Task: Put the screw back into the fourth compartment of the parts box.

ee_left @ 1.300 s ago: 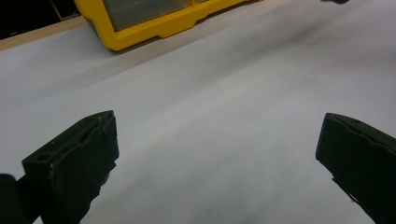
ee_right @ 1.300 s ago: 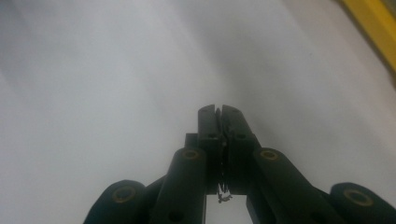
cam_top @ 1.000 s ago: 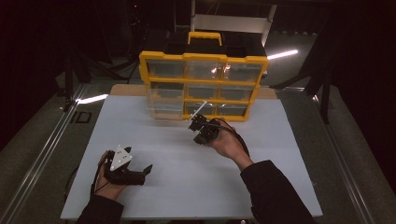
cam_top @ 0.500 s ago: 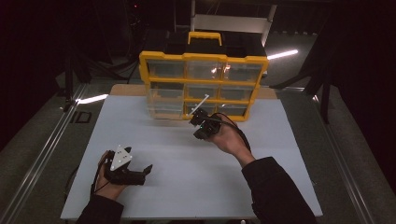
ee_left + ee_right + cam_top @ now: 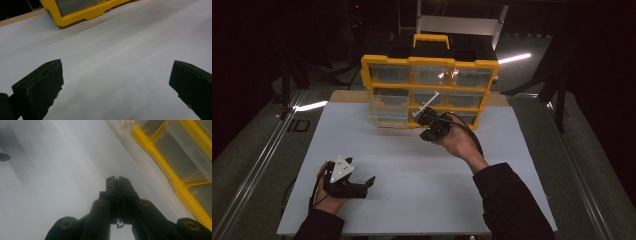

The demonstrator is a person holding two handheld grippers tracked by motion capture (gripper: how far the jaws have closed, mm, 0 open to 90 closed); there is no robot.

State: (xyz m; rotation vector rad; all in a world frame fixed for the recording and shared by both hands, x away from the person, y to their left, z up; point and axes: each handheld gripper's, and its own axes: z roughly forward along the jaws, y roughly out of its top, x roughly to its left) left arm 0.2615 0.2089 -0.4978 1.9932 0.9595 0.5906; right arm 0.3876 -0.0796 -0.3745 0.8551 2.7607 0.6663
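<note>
The yellow plastic organiser case with clear drawers and a yellow carry handle point(image 5: 430, 85) stands upright at the far edge of the white table top point(image 5: 412, 200), its drawer fronts facing the person. We see three rows of drawers; the lower left drawer appears drawn out slightly toward the person, though we cannot tell how far.

Just in front of the case's lower middle drawers, the right gripper point(image 5: 428, 125) is held in the person's right hand point(image 5: 459, 142), raised above the table and tilted. A thin, pale, rod-like item point(image 5: 426, 104) slants up from the gripper across the case front; we cannot tell what it is. In the right gripper view, the two black jaws are pressed together with no visible gap, and something small and dark, thin as wire, shows between them near their base (too small to identify). That view also shows the case's yellow frame and clear drawers point(image 5: 185, 167) running diagonally along the right side, with the white surface below.

Well apart from the case, near the table's front left corner, the left gripper point(image 5: 362, 185) rests low on the white surface in the person's left hand point(image 5: 328, 200), with its grey three-cornered plate point(image 5: 341, 169) on top. In the left gripper view, its jaws stand wide apart with nothing between them, and the case's yellow bottom corner point(image 5: 75, 17) lies ahead.
</note>
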